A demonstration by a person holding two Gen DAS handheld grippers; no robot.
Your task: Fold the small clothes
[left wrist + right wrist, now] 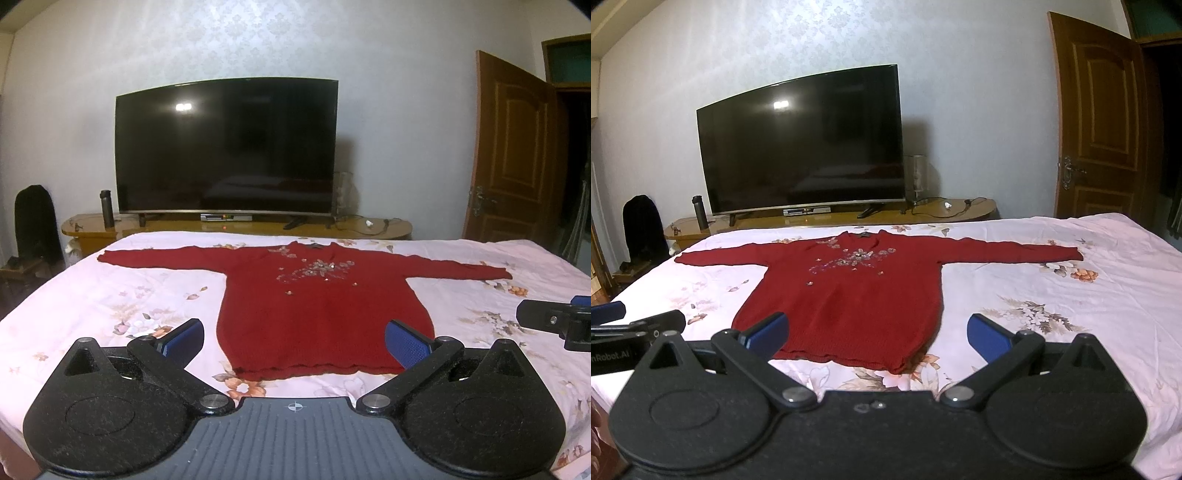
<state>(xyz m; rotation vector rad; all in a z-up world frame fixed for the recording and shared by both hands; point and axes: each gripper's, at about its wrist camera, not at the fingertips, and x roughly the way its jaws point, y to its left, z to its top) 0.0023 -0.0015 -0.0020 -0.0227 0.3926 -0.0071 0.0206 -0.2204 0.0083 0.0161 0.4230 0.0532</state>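
Sweater lies flat, hem nearest, sleeves spread sideways across bed.

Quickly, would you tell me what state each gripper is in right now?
Left gripper: open, holding nothing, above the hem of the red knitted sweater.
Right gripper: open, holding nothing.

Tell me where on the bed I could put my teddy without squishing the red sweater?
Bare bedsheet lies right of the red sweater, below its right sleeve. Another bare patch sits under the left sleeve. The near edge is crowded: the open left gripper and right gripper hover by the hem.
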